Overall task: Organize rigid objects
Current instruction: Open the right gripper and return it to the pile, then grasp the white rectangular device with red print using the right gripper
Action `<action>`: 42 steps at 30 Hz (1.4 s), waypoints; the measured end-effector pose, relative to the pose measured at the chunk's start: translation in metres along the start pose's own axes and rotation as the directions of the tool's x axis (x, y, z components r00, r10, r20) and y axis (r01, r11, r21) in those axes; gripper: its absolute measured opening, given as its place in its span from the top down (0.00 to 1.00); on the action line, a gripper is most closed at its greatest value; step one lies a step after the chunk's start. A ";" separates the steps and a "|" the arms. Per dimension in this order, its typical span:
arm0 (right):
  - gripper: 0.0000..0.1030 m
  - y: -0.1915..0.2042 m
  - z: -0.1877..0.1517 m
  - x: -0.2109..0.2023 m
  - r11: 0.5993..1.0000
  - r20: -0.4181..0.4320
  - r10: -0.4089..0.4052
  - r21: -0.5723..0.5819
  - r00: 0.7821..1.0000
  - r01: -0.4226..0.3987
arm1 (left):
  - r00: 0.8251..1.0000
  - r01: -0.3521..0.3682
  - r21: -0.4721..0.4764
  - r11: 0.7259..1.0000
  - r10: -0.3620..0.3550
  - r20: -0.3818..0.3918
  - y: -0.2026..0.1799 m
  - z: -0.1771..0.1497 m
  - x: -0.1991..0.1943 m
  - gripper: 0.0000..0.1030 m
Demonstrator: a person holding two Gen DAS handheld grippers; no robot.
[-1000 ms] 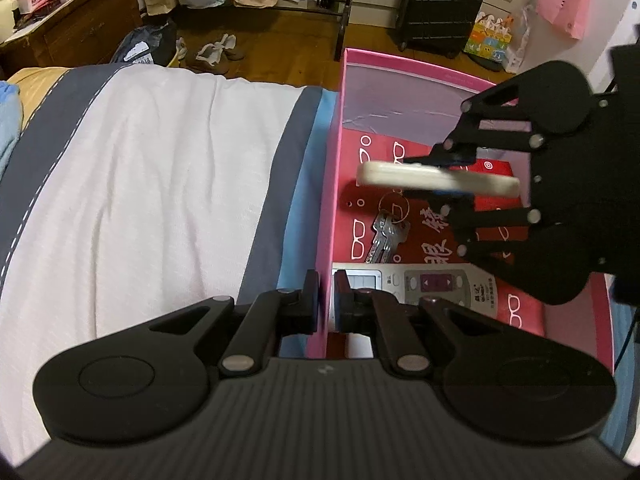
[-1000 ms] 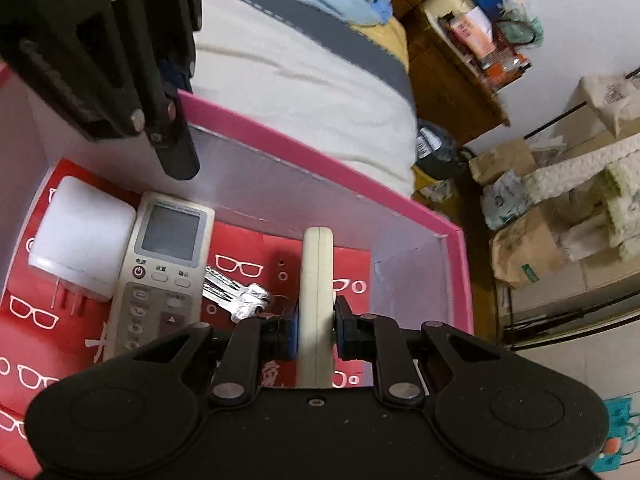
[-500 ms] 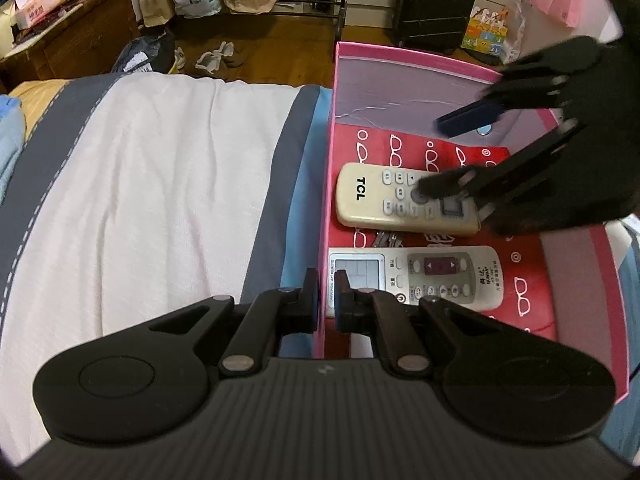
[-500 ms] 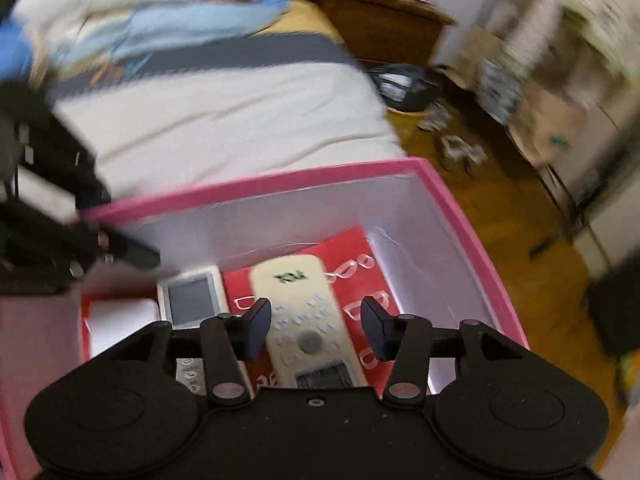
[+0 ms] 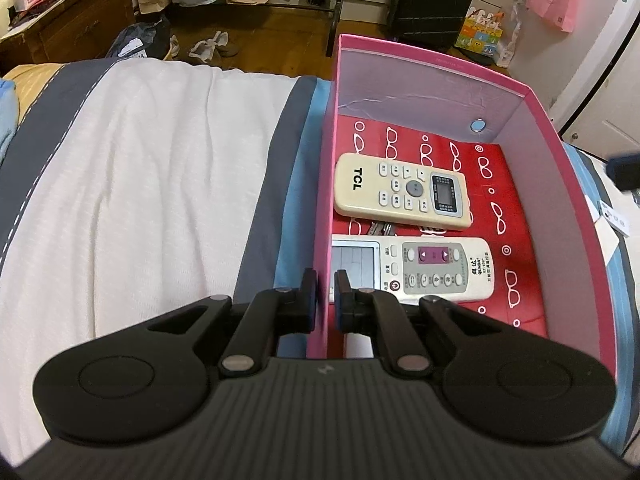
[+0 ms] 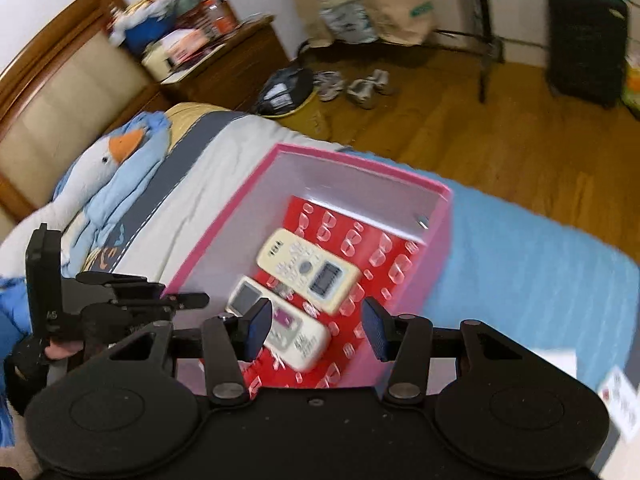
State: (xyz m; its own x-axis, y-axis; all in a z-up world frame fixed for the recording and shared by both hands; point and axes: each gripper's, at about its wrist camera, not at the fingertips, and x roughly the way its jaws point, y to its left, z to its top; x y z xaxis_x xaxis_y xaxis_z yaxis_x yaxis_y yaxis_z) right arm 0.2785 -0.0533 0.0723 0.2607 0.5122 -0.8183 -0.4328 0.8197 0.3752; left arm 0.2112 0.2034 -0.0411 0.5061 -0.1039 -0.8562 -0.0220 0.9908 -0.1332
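box wall (image 5: pixel 326 208) pinched by left jaws (right jaws spread, empty) above remotes (image 5: pixel 402 190).

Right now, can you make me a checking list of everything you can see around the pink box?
Surface: bed with white and grey cover.
Job's things: pink box holds cream remote, white remote, keys peeking between them.
Clutter: stuffed goose on the bed, paper slips beside the box.
Grippers: left gripper clamps the box wall; right gripper open, empty, above the box.
Cables: nothing seen.
Surroundings: wooden floor, shoes, paper bags, black suitcase.
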 end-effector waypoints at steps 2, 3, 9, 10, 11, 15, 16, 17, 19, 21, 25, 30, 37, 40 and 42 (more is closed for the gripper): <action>0.47 -0.011 -0.013 -0.003 0.998 0.000 0.007 0.062 1.000 -0.007 | 1.000 -0.005 0.003 1.000 0.005 0.002 -0.001 0.000 0.000 0.93; 0.47 -0.017 -0.020 -0.004 0.995 -0.002 0.012 0.097 1.000 -0.011 | 1.000 -0.009 0.004 1.000 0.009 0.003 -0.002 0.000 0.001 0.93; 0.47 -0.053 -0.056 0.001 0.960 -0.003 0.019 0.279 1.000 -0.018 | 1.000 -0.029 0.006 1.000 0.029 0.007 -0.005 -0.003 0.000 0.94; 0.47 -0.058 -0.062 0.003 0.954 -0.004 0.013 0.299 1.000 -0.012 | 0.999 -0.031 0.006 0.999 0.031 0.008 -0.005 -0.003 0.000 0.94; 0.47 -0.062 -0.067 0.004 0.949 -0.005 0.010 0.314 1.000 -0.008 | 0.999 -0.033 0.005 0.999 0.033 0.009 -0.006 -0.004 -0.001 0.94; 0.46 -0.076 -0.085 0.019 0.921 -0.010 0.013 0.391 1.000 -0.008 | 0.999 -0.047 0.005 0.999 0.047 0.013 -0.006 -0.004 -0.002 0.94; 0.46 -0.080 -0.090 0.022 0.911 -0.013 0.012 0.412 1.000 -0.006 | 0.998 -0.056 0.005 0.998 0.056 0.014 -0.006 -0.004 -0.002 0.94; 0.46 -0.083 -0.095 0.026 0.902 -0.011 0.015 0.432 1.000 -0.009 | 0.998 -0.055 0.002 0.998 0.055 0.013 -0.006 -0.004 -0.002 0.94; 0.46 -0.088 -0.104 0.035 0.886 -0.020 0.020 0.465 1.000 -0.008 | 0.998 -0.057 -0.003 0.998 0.057 0.013 -0.005 -0.005 -0.002 0.94; 0.46 -0.089 -0.109 0.045 0.884 -0.037 0.004 0.467 0.999 0.014 | 0.998 -0.064 0.000 0.998 0.064 0.014 -0.006 -0.005 -0.003 0.94; 0.46 -0.086 -0.112 0.058 0.891 -0.067 -0.031 0.451 0.997 0.058 | 0.997 -0.072 -0.004 0.997 0.072 0.015 -0.006 -0.005 -0.003 0.94; 0.46 -0.074 -0.111 0.075 0.916 -0.054 -0.083 0.390 0.995 0.098 | 0.997 -0.072 -0.013 0.997 0.072 0.016 -0.005 -0.005 -0.003 0.94; 0.31 -0.042 -0.103 0.098 0.964 0.010 -0.202 0.180 0.979 0.197 | 0.997 -0.077 -0.008 0.997 0.077 0.018 -0.006 -0.005 -0.004 0.94; 0.32 -0.035 -0.099 0.103 0.963 0.009 -0.239 0.134 0.971 0.235 | 0.997 -0.075 -0.012 0.997 0.075 0.017 -0.006 -0.004 -0.004 0.94; 0.34 -0.035 -0.097 0.102 0.964 0.003 -0.237 0.128 0.971 0.235 | 0.997 -0.074 -0.009 0.997 0.074 0.019 -0.006 -0.005 -0.004 0.94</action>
State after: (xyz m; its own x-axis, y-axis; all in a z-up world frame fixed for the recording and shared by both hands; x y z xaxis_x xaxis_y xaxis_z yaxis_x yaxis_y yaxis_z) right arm 0.2368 -0.0545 -0.0665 0.3582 0.3038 -0.8828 -0.2450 0.9430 0.2252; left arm 0.2055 0.1977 -0.0393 0.5191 -0.0285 -0.8542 -0.0672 0.9950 -0.0740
